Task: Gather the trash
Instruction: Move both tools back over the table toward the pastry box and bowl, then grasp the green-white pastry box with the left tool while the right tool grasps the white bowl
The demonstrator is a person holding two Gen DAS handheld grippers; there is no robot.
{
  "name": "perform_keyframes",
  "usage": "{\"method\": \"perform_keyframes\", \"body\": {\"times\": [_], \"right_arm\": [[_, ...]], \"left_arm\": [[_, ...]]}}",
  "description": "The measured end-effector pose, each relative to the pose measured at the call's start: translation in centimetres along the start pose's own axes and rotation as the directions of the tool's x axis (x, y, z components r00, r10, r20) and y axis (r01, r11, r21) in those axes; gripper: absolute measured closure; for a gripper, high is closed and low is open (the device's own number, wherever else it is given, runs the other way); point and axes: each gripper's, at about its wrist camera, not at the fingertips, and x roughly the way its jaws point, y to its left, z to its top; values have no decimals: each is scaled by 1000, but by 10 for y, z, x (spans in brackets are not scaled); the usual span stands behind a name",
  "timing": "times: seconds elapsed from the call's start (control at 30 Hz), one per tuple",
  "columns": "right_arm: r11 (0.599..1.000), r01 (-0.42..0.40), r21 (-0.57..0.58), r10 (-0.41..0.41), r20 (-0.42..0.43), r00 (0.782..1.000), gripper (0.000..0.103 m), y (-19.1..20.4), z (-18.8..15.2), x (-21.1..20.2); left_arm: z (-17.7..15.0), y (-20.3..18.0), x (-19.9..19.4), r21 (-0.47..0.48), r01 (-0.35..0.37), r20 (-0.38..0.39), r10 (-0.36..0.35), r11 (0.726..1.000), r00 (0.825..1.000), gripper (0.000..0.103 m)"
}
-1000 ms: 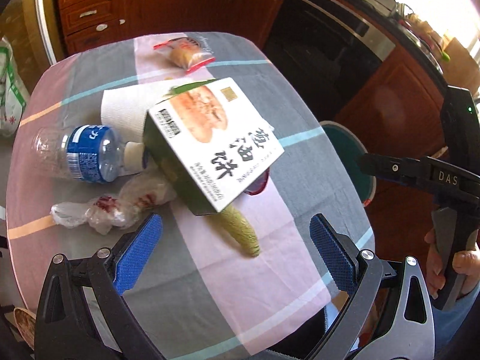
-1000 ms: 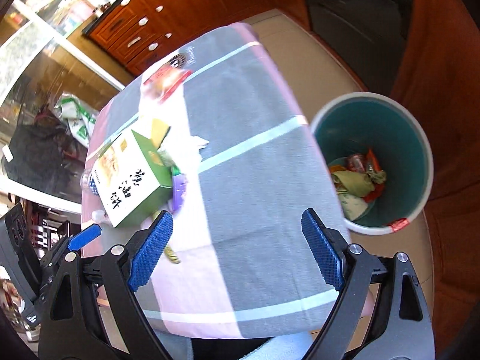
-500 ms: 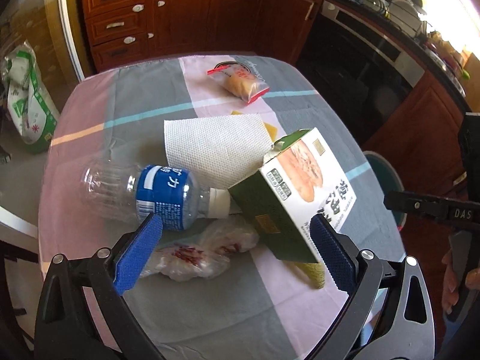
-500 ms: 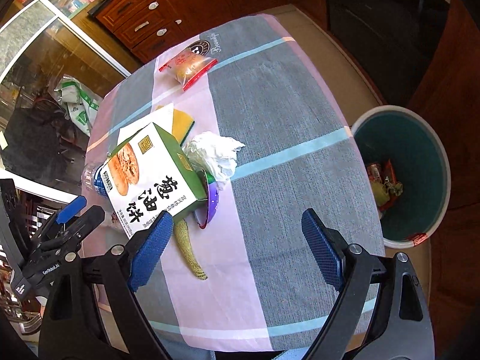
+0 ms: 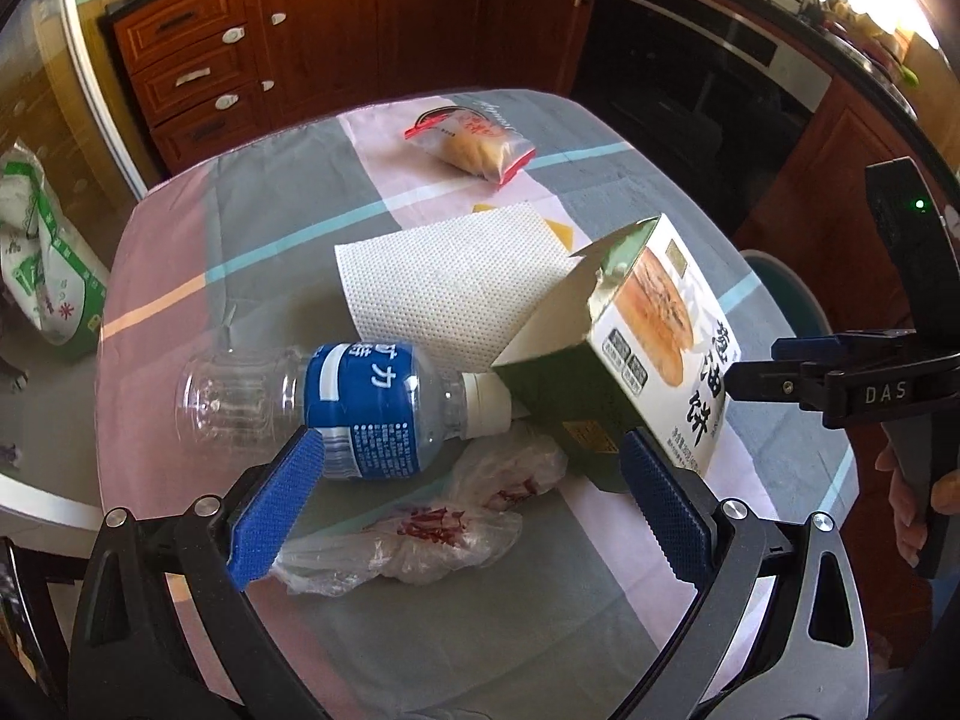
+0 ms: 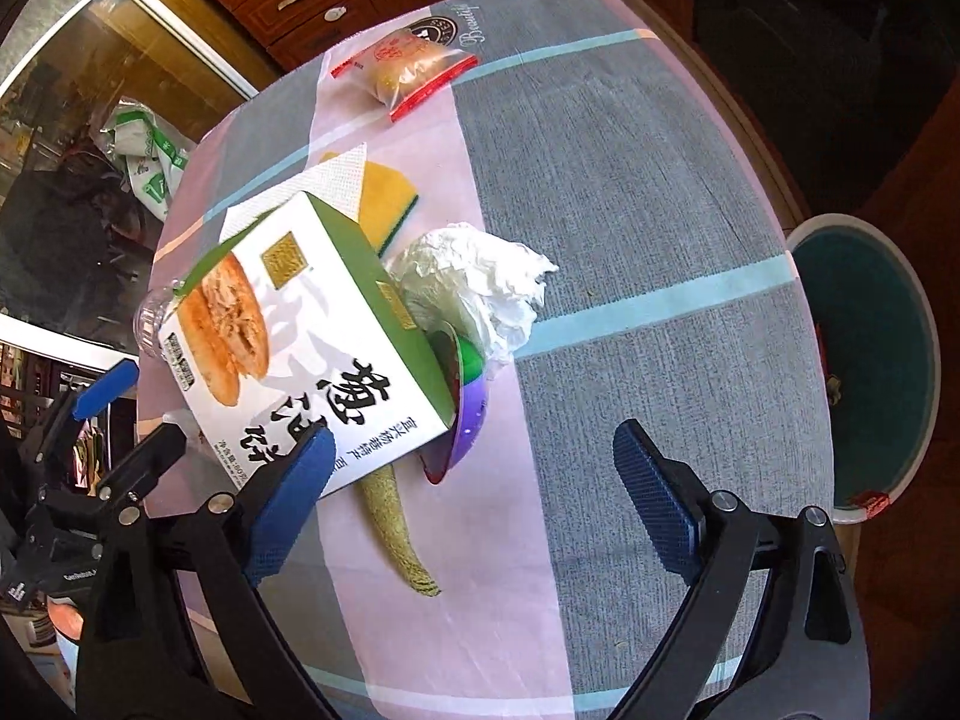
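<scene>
Both grippers — L (image 5: 471, 483), R (image 6: 477, 480) — are held wide open, empty, R's jaws just widened, prob. for box (image 6: 312, 336) w/ bin (image 6: 870, 360) nearby.

Bottle (image 5: 336, 402) beside box (image 5: 630, 354)

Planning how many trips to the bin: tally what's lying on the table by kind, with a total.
Plastic bottle: 1
Cardboard box: 1
Plastic bags: 2
Paper sheets or wads: 2
Sponge: 1
Bowls: 1
Green vegetable: 1
Total: 9
</scene>
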Motion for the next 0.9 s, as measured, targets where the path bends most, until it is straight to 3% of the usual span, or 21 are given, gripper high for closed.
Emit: {"method": "perform_keyframes", "body": {"times": [0.17, 0.4, 0.63, 0.77, 0.83, 0.9], "right_arm": [[998, 16, 53, -14, -30, 999, 13, -27, -1, 6], [994, -17, 112, 15, 18, 1000, 13, -45, 3, -8], [990, -38, 138, 35, 29, 999, 13, -56, -11, -15], [986, -53, 158, 49, 25, 998, 13, -63, -20, -15], [985, -61, 164, 57, 27, 998, 13, -65, -26, -15], [984, -68, 165, 64, 30, 997, 13, -66, -31, -16]], "left_arm": [[18, -16, 10, 92, 32, 5, -32, 995, 999, 4], [28, -53, 24, 221, 169, -33, -165, 961, 986, 4], [3, -70, 8, 224, 222, -52, -215, 949, 975, 14], [-18, -71, -3, 182, 265, -64, -257, 947, 964, 27], [-28, -71, -8, 149, 311, -64, -305, 939, 950, 41], [-36, -72, -10, 116, 351, -65, -346, 929, 936, 69]]}}
